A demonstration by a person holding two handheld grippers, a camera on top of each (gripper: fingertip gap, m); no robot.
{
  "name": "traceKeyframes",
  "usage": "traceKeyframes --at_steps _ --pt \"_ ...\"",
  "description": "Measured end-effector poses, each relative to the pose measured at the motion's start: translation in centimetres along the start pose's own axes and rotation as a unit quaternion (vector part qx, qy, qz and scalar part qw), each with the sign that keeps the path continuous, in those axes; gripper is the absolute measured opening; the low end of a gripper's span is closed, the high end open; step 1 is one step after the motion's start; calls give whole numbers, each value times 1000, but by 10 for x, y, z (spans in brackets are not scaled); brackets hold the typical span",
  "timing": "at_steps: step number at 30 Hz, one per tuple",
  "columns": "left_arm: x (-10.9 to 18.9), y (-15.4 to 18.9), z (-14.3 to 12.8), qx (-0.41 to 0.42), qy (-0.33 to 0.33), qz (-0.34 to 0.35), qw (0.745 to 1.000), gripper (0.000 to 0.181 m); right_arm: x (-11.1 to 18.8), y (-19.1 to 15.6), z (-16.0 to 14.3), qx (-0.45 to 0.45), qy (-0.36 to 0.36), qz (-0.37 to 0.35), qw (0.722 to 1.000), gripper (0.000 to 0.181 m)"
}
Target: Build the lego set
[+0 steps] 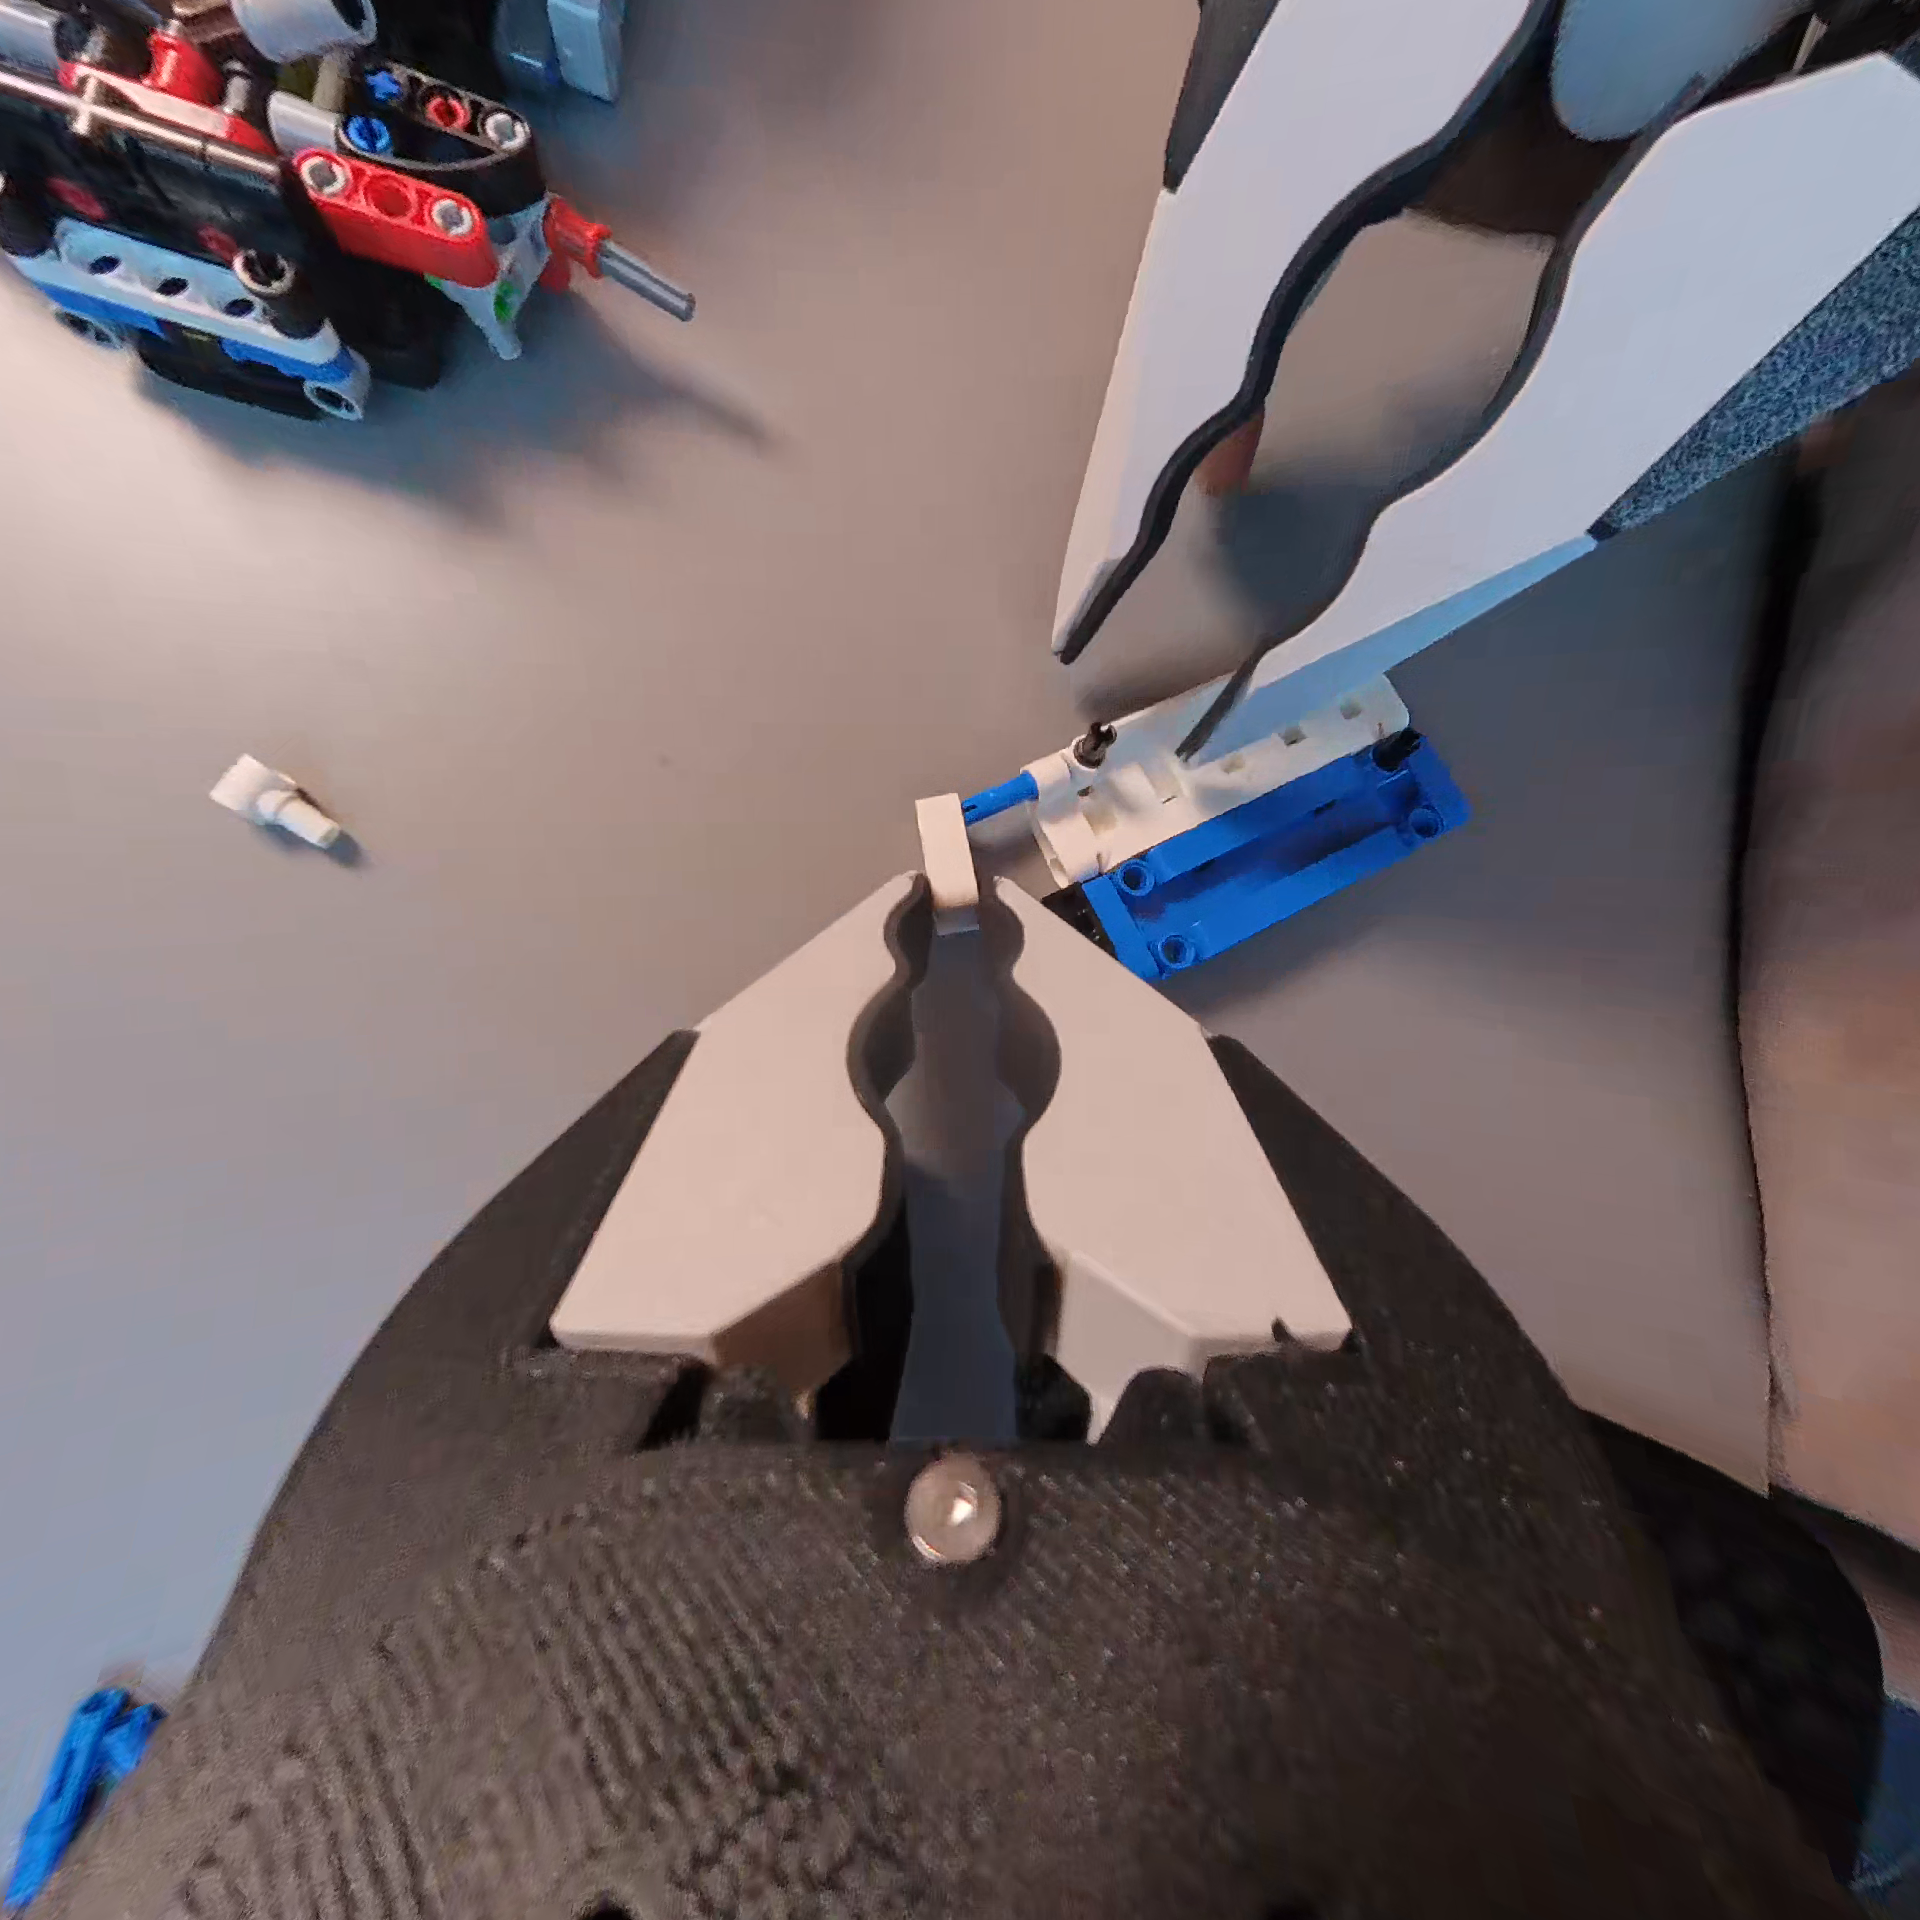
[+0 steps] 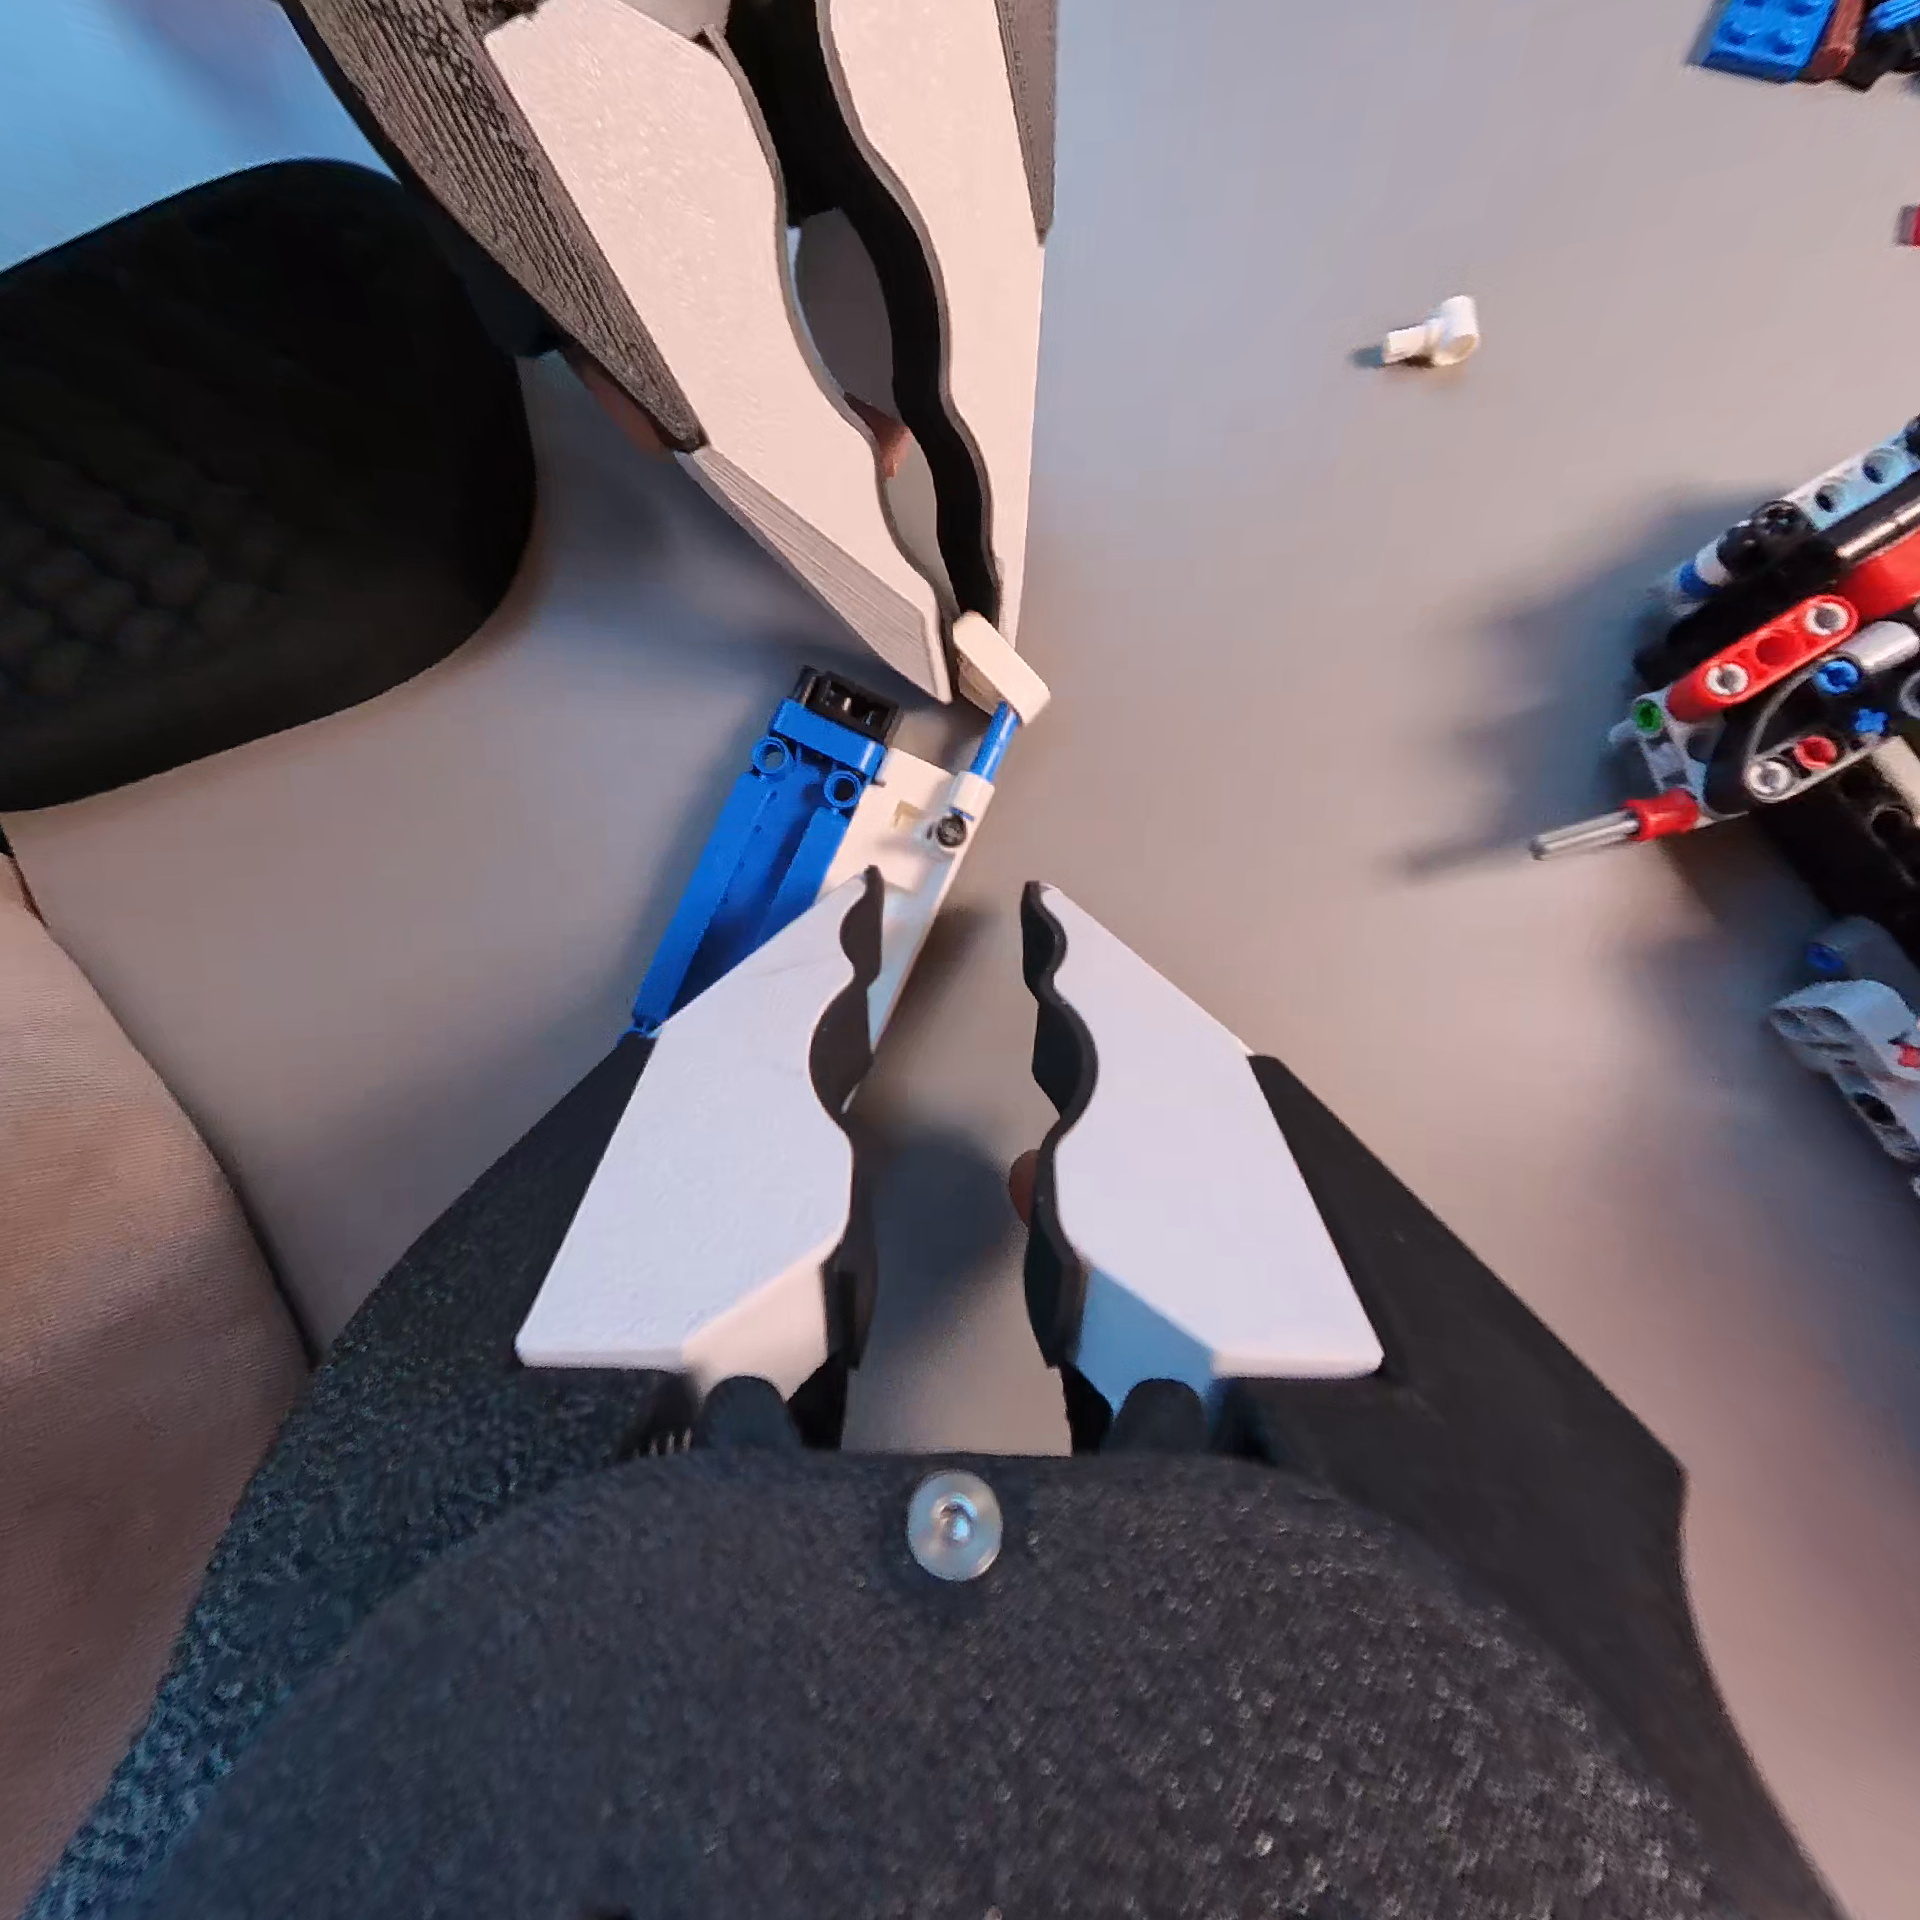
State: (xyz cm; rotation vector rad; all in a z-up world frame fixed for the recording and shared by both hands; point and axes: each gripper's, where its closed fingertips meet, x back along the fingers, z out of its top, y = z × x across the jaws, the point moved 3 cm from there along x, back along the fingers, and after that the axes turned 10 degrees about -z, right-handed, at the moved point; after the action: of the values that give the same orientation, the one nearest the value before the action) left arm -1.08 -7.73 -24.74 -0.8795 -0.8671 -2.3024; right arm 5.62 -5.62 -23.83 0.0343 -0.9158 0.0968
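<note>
At frame centre our left gripper [image 1: 958, 891] pinches a small white piece [image 1: 948, 852] against the blue axle [image 1: 995, 803], while our right gripper [image 2: 951, 899] hangs spread.

Left claw [image 1: 958, 896] pinching a small white piece [image 1: 948, 852] at its tips, the piece touching the end of a blue axle [image 1: 997, 802] on a blue-and-white subassembly [image 1: 1247, 831]. Right claw [image 1: 1132, 696] parted, one tip pressing onto that subassembly's white top. Far beyond the subassembly, a red-black model [image 1: 260, 197]; well apart, a loose white connector [image 1: 275, 802] on the grey counter [image 1: 623, 623].

two grippers [image 1: 954, 902] [image 2: 951, 896], two lego assemblies [image 1: 1278, 831] [image 1: 260, 197].
</note>
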Motion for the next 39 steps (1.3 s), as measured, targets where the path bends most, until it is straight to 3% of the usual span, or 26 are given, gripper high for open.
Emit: traceKeyframes --at_steps 8,39 --pt "-1 5 1 -34 22 62 997 7 -13 -10 4 19 -20 1 1000 2" --pt "-2 9 0 -38 -13 97 994 6 -8 -6 1 16 -15 20 1000 0"
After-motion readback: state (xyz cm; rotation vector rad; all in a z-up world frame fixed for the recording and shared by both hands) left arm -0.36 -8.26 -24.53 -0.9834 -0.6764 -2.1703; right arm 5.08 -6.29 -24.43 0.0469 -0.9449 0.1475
